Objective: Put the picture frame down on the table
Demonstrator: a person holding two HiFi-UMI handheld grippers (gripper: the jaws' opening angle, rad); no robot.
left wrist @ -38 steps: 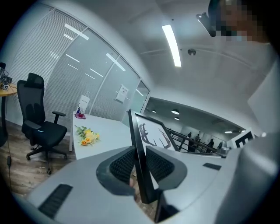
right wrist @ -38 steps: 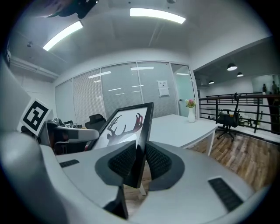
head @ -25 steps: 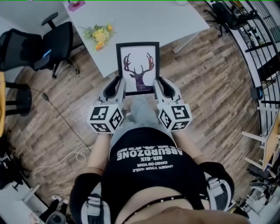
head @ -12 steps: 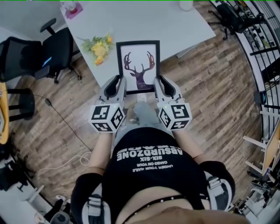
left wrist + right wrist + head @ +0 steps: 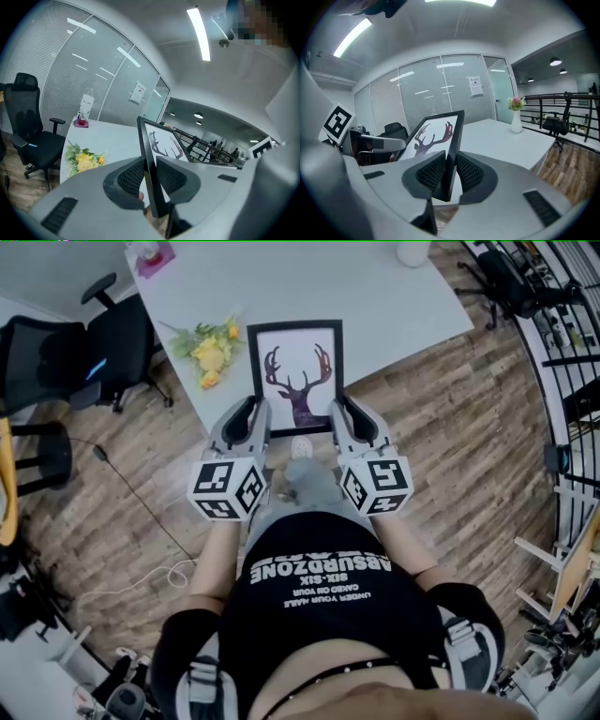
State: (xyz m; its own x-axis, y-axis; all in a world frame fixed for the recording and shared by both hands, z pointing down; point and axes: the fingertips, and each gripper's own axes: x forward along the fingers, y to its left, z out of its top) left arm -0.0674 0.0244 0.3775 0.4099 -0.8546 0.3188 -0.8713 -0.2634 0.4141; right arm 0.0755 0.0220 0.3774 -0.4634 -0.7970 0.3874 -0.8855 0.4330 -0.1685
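A black picture frame (image 5: 295,377) with a purple deer-head print is held between both grippers, over the near edge of the white table (image 5: 375,296). My left gripper (image 5: 261,413) is shut on the frame's left edge (image 5: 149,173). My right gripper (image 5: 333,412) is shut on the frame's right edge (image 5: 449,164). The frame (image 5: 433,136) is off the tabletop and tilts up towards me; its lower edge hangs in front of the table's edge.
A bunch of yellow flowers (image 5: 208,345) lies on the table just left of the frame. A pink item (image 5: 155,257) sits at the far left corner, a white vase (image 5: 515,119) further back. Black office chairs (image 5: 66,352) stand left of the table. Railings (image 5: 553,324) run along the right.
The frame and both grippers have moved forward and slightly up, so more of the frame now lies over the table's near edge.
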